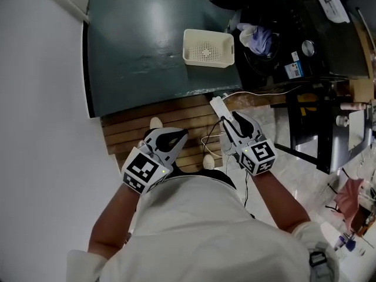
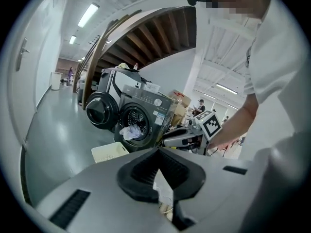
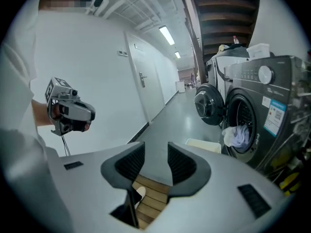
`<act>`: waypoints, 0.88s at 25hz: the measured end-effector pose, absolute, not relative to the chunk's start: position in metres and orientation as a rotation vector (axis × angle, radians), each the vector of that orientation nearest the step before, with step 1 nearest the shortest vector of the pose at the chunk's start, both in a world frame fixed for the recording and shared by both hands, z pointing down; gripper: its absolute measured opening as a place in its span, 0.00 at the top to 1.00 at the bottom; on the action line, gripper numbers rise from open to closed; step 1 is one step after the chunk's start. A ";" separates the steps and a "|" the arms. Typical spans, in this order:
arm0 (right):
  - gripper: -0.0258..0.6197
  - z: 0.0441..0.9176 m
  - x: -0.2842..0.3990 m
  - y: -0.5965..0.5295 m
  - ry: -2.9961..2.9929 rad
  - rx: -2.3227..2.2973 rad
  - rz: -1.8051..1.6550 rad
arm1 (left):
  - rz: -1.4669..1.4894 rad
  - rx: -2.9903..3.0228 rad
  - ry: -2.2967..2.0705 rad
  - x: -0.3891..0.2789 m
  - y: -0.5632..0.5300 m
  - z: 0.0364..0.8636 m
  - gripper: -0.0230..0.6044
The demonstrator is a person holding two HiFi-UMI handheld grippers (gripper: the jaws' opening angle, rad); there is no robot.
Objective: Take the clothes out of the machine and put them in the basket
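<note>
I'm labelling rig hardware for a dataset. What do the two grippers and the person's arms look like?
Both the left gripper and right gripper have light grey shells with black ribbed pads. Each carries a white cube with black square markers. A thin dark cable hangs from the left one. The sleeves are white.

Basket sat on the floor just in front of the machine, left of the drum mouth; clothes hung in that mouth, partly over its lip; machine door stood open left of the drum. Wooden boards lay nearer the person than the basket, wall along the left. Left gripper and right gripper were side by side over the boards, well short of the basket
</note>
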State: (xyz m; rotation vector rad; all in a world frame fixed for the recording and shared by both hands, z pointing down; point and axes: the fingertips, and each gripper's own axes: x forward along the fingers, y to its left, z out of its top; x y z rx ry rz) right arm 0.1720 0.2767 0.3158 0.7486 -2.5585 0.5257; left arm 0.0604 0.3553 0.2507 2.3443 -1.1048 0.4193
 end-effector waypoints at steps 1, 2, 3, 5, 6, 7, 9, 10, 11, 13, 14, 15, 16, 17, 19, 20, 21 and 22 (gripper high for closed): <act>0.76 0.314 0.158 0.266 -2.540 0.779 0.532 | 0.429 2.361 -1.073 0.044 0.345 0.247 0.97; 0.76 0.311 0.144 0.256 -2.522 0.813 0.541 | 0.442 2.376 -1.042 0.027 0.337 0.242 0.97; 0.76 0.307 0.130 0.246 -2.504 0.849 0.550 | 0.454 2.390 -1.011 0.009 0.329 0.236 0.97; 0.76 0.300 0.104 0.225 -2.468 0.921 0.554 | 0.469 2.415 -0.948 -0.023 0.314 0.221 0.97; 0.76 0.297 0.094 0.215 -2.450 0.953 0.552 | 0.477 2.423 -0.917 -0.037 0.307 0.215 0.97; 0.76 0.293 0.086 0.206 -2.432 0.980 0.547 | 0.486 2.429 -0.888 -0.049 0.301 0.210 0.97; 0.76 0.287 0.077 0.190 -2.400 1.024 0.538 | 0.499 2.442 -0.844 -0.067 0.290 0.202 0.97; 0.76 0.284 0.076 0.183 -2.387 1.043 0.536 | 0.502 2.448 -0.828 -0.072 0.285 0.198 0.97; 0.74 0.283 0.077 0.175 -2.375 1.062 0.533 | 0.501 2.454 -0.816 -0.077 0.279 0.194 0.97; 0.73 0.284 0.082 0.158 -2.350 1.105 0.533 | 0.490 2.459 -0.802 -0.082 0.265 0.189 0.97; 0.73 0.286 0.085 0.148 -2.336 1.132 0.535 | 0.483 2.458 -0.795 -0.083 0.259 0.188 0.97; 0.71 0.289 0.089 0.138 -2.322 1.161 0.537 | 0.477 2.455 -0.786 -0.084 0.254 0.189 0.97; 0.70 0.293 0.093 0.128 -2.308 1.191 0.539 | 0.474 2.452 -0.772 -0.084 0.248 0.191 0.97; 0.69 0.299 0.096 0.116 -2.295 1.224 0.545 | 0.475 2.450 -0.754 -0.083 0.243 0.193 0.97; 0.65 0.312 0.102 0.089 -2.271 1.285 0.564 | 0.480 2.448 -0.717 -0.079 0.227 0.198 0.97; 0.64 0.319 0.106 0.073 -2.260 1.311 0.574 | 0.480 2.446 -0.703 -0.075 0.217 0.200 0.97; 0.63 0.327 0.110 0.058 -2.249 1.332 0.584 | 0.483 2.442 -0.693 -0.071 0.208 0.203 0.97; 0.63 0.335 0.114 0.044 -2.240 1.350 0.597 | 0.487 2.436 -0.686 -0.066 0.198 0.207 0.97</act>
